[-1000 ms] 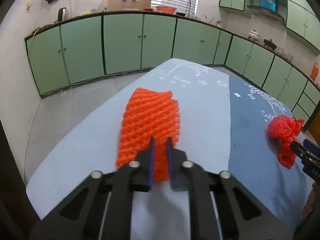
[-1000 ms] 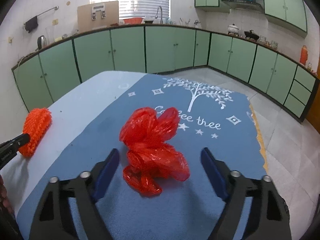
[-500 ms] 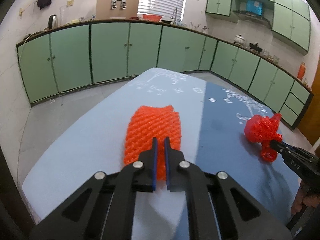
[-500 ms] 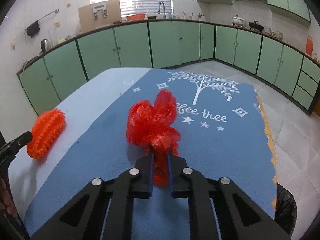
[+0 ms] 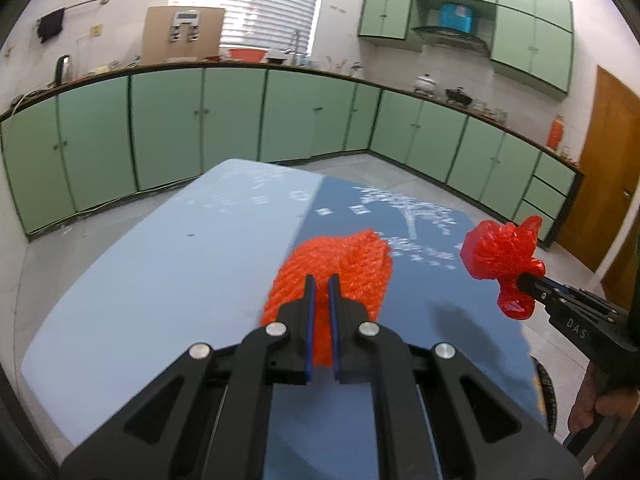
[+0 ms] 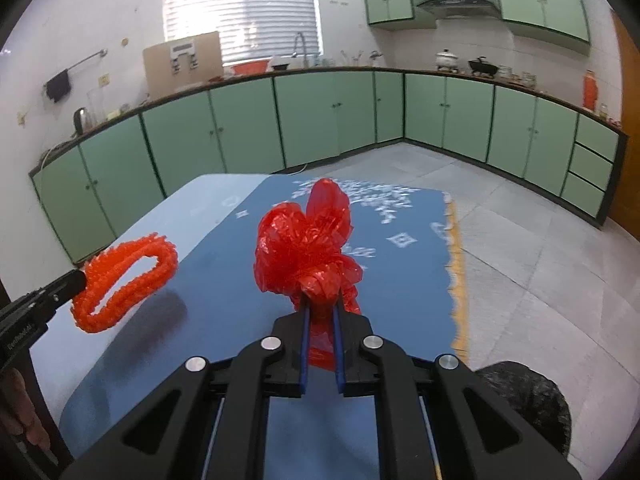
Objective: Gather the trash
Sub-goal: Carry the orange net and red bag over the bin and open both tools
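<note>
Gripping orange foam netting in its closed jaws, the left gripper mirrors the right gripper, clamped on a red plastic bag.

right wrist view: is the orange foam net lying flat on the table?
No. The orange foam net hangs off the left gripper, clear of the table, with its shadow on the cloth below.

The left gripper is clamped on an orange foam net, held above the tabletop near the seam between its pale and dark blue halves. To the right of the net, the right gripper pinches a crumpled red plastic bag, also raised off the tabletop.
</note>
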A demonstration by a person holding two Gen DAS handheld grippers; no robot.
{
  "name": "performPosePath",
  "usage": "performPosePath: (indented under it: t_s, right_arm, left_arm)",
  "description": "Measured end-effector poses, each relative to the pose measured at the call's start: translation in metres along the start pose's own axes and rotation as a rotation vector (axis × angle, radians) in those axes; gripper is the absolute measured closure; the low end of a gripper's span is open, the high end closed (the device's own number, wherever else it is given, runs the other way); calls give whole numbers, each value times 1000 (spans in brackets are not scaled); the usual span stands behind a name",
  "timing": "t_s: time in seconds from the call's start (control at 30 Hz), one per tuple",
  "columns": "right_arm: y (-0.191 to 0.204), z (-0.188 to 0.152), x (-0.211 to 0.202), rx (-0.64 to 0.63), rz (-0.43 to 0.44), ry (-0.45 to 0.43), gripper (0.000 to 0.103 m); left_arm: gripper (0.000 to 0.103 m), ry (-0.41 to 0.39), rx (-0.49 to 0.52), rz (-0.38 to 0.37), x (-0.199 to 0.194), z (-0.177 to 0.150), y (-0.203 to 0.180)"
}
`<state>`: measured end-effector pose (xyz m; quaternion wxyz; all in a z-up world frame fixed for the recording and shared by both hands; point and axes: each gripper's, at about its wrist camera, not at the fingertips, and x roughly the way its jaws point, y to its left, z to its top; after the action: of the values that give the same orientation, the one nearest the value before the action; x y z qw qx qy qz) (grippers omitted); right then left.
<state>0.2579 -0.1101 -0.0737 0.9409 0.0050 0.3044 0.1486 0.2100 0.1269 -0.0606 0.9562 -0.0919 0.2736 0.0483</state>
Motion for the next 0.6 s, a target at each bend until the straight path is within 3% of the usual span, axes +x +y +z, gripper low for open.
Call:
performPosePath:
  t_s: [0.6]
  right_arm:
    - [-132, -36, -100, 115, -203, -30, 93]
  left_arm:
    - [98, 30, 152, -272, -7, -32, -177]
